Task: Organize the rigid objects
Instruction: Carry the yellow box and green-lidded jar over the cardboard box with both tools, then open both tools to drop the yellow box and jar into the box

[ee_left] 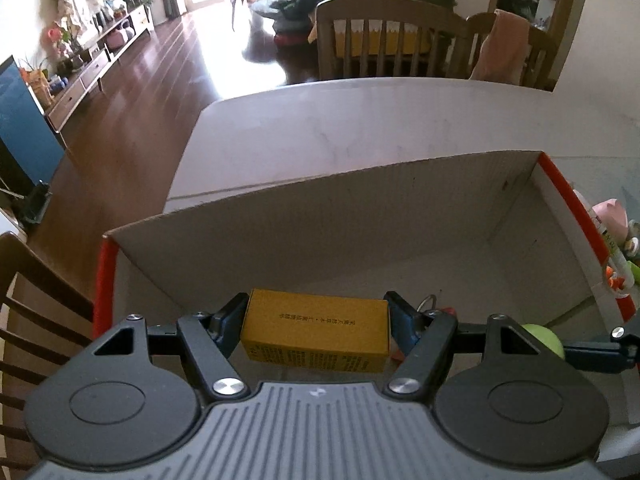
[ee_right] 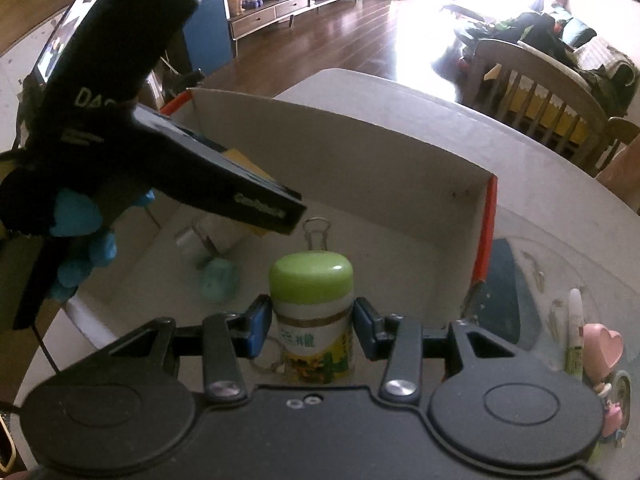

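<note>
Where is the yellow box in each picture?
Left wrist view: the yellow box sits low in the middle, clamped between the left gripper fingers, over the cardboard box.
Right wrist view: only a yellow corner peeks out at middle left, behind the black left gripper.
Shared landmark: the cardboard box's red edge and the green-capped bottle.

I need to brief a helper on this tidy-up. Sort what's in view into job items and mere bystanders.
Job items:
- yellow cardboard carton in left gripper
- green-capped plastic bottle in right gripper
- red-edged cardboard box

Bystanders:
- wooden slatted chair
- pink heart-shaped ornament
</note>
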The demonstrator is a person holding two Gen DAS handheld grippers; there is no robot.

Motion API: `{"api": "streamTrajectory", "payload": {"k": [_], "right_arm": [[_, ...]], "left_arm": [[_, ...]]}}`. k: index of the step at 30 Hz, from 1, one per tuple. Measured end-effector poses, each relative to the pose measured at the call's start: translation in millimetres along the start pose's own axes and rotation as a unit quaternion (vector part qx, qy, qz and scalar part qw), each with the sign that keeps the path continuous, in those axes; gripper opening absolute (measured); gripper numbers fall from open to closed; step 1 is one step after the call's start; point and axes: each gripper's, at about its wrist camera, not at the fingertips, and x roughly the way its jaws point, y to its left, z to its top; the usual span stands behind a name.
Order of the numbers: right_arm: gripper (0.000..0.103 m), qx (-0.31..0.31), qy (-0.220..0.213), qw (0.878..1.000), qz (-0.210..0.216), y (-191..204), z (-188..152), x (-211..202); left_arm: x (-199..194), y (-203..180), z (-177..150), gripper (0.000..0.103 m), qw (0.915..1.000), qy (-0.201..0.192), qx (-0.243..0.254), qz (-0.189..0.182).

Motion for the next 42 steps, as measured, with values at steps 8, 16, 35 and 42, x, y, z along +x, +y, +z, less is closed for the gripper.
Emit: {"api": "streamTrajectory", "payload": {"k": [8,16,35,42], "right_arm": [[0.043,0.017,0.014,1.0,-0.016,-1.4,4.1,13.0],[0.042,0.026,0.014,1.0,-0.011,-1.5,2.6,12.6],[0.057,0.077,-0.027,0.997,0.015,-23.3,-4.5,-27.1],[0.06,0.085,-0.052,0.995,0.026,-23.6,-7.6,-51.9]], "left_arm": [[3.2,0.7,2.9,0.072,1.0,0.008,0.0,-0.002],[6.0,-0.2,3.9,0.071,0.9999,0.011,-0.009,-0.001],[-31.4,-3.5,-5.8,0.071,0.9997,-0.016,-0.016,-0.004],[-61.1,-11.8,-11.1,0.071,0.999,-0.041,-0.014,-0.008]]}}
